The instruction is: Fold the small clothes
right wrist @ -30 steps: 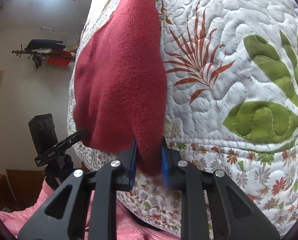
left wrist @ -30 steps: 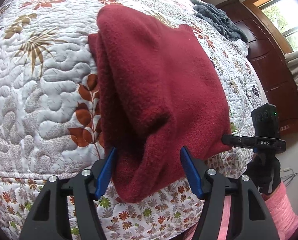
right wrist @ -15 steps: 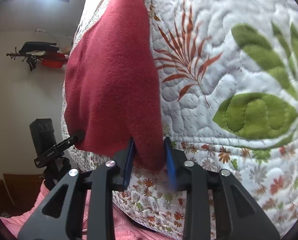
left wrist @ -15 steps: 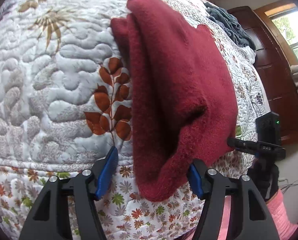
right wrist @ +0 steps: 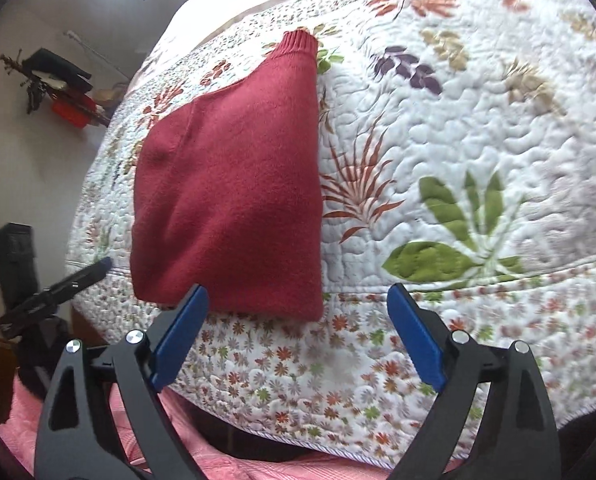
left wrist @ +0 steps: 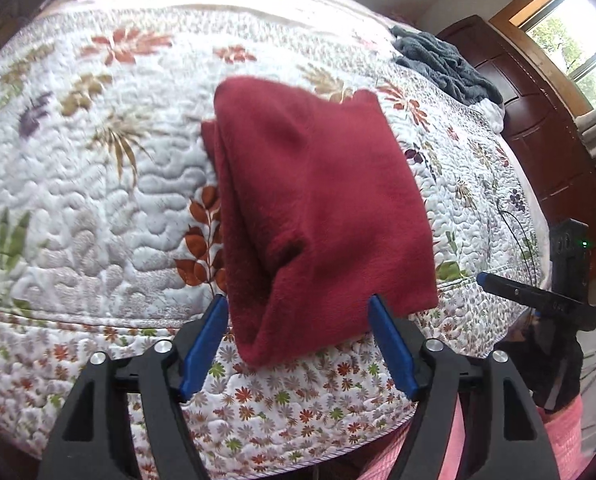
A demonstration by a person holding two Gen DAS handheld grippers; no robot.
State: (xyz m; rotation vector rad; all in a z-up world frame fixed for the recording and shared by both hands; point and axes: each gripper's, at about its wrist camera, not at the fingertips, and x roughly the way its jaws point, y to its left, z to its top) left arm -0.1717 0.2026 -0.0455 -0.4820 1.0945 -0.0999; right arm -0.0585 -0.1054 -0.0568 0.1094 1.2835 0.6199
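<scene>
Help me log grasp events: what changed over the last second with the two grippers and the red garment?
The right hand-held gripper let go of the red sweater and now stands open, backed off. The left hand-held gripper stayed open. The sweater stayed folded on the floral quilt, its near edge still hanging over the edge.

You have a dark red sweater [left wrist: 321, 208] lying on a white quilt [left wrist: 98, 200] stitched in wavy lines and printed with rust, green, tan and purple leaves, its border strewn with small red, green and grey flowers. Your left gripper [left wrist: 298, 344] and right gripper [right wrist: 298, 332] are black with blue pads. Your clothing [right wrist: 226, 468] is pink. A dark grey cloth [left wrist: 445, 64] lies at the quilt's far edge.
</scene>
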